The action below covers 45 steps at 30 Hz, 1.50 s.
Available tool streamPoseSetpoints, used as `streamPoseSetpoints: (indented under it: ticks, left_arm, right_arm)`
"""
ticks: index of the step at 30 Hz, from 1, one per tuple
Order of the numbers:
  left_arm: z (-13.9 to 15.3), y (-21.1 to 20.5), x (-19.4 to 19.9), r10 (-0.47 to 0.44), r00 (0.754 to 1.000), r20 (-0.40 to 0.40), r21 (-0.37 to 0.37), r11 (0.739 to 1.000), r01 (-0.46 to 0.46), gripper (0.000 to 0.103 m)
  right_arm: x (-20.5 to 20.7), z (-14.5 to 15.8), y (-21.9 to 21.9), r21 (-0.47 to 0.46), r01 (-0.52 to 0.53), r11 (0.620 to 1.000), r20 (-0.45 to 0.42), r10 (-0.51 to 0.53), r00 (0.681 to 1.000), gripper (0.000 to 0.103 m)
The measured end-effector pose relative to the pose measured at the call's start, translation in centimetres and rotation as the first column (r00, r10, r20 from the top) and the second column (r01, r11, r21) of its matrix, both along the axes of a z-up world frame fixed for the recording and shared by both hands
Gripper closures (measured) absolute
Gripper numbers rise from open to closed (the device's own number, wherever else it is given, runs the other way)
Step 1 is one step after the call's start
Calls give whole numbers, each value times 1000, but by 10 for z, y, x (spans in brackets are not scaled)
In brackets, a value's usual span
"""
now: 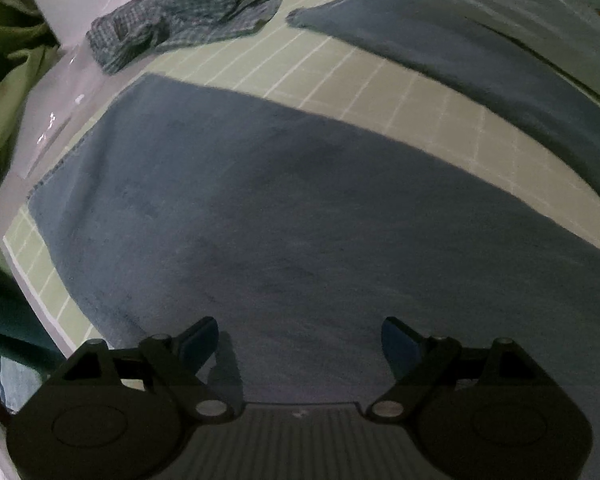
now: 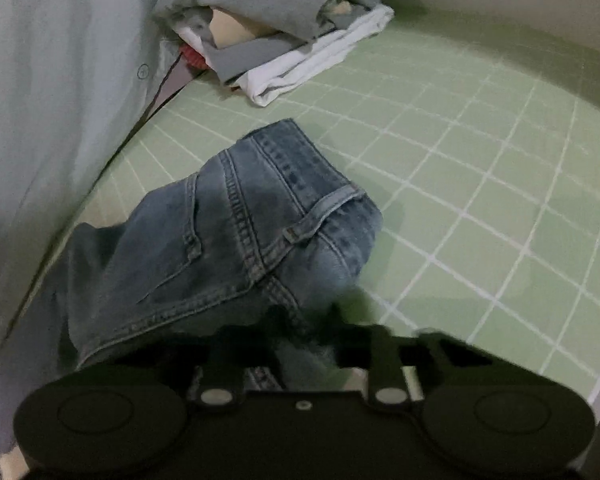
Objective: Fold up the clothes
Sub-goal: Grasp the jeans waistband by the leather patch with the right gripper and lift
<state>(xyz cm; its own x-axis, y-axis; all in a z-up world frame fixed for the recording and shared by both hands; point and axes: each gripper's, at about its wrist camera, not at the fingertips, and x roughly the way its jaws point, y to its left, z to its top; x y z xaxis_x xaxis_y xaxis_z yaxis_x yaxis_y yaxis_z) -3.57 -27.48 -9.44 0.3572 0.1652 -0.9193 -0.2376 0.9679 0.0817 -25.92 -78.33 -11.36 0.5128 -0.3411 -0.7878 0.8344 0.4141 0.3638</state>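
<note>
In the left wrist view, blue jeans legs (image 1: pixel 260 208) lie flat across the green grid mat (image 1: pixel 380 92), one leg near and one (image 1: pixel 480 64) further back. My left gripper (image 1: pixel 300 344) is open and empty just above the near leg. In the right wrist view, my right gripper (image 2: pixel 304 332) is shut on the jeans' waist end (image 2: pixel 244 232), which is bunched and lifted over the mat (image 2: pixel 480 200); its fingertips are blurred.
A crumpled checked shirt (image 1: pixel 188 16) lies at the mat's far left. Green fabric (image 1: pixel 8 92) hangs at the left edge. A pile of grey and white clothes (image 2: pixel 280 36) sits at the back of the mat. Pale cloth (image 2: pixel 60 80) drapes along the left.
</note>
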Motion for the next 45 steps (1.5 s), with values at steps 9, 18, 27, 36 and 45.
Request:
streamPoseSetpoints:
  ticks: [9,18,27,36,45]
  left_arm:
    - [-8,28,24,-11,1000,-8,-62,998,11,3]
    - [-9,36,33,-123,992,-25,-81,989,120,0]
    - [-7,38,33,-159,987,-2,-77,984,158,0]
    - [-7,37,30,-131,991,18,-70,989,132,0]
    - [-8,38,27,-137,990,39,-63,988,139,0]
  right_arm:
    - [63,66,40,-278,-167,946,0,174,985,92]
    - [183,29,167,-157,-532,832,-14,537,843,103]
    - [117,54,175,-271,-427,863,-31,436,899,57]
    - [21,38,85,-100,31,994,130,-18,991,39]
    - [-11,-6,53,175,180,968,269,-223,937,39]
